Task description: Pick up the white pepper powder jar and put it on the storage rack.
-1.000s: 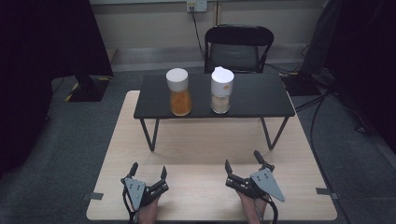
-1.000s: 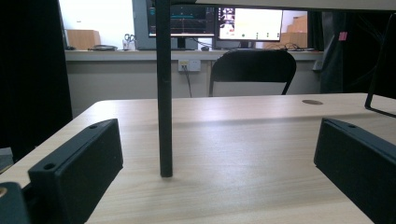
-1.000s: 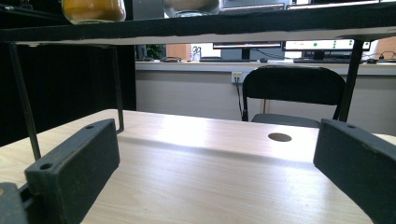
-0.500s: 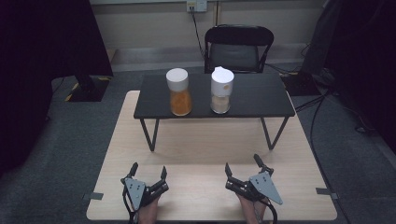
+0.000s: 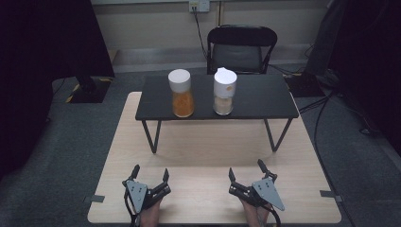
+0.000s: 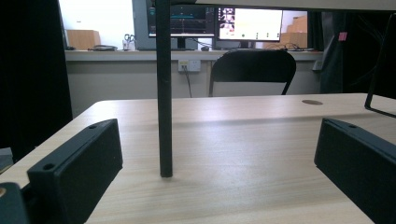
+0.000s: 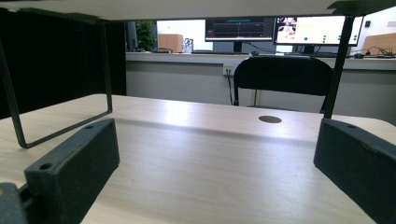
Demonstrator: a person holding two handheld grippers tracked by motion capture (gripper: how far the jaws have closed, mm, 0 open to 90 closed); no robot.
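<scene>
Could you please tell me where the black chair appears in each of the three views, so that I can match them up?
High view: the black chair stands top centre, behind the low black table.
Left gripper view: the chair shows upper centre-right, beyond the wooden table and its far edge.
Right gripper view: the chair shows upper right of centre.
Shared landmark: the white wall socket, just left of the chair in all three.

The room is dim, with dark corners. Soft overhead light puts a pale sheen on the desk (image 6: 233, 140). Bright monitors (image 7: 280, 28) glare; near claw parts blur.
</scene>
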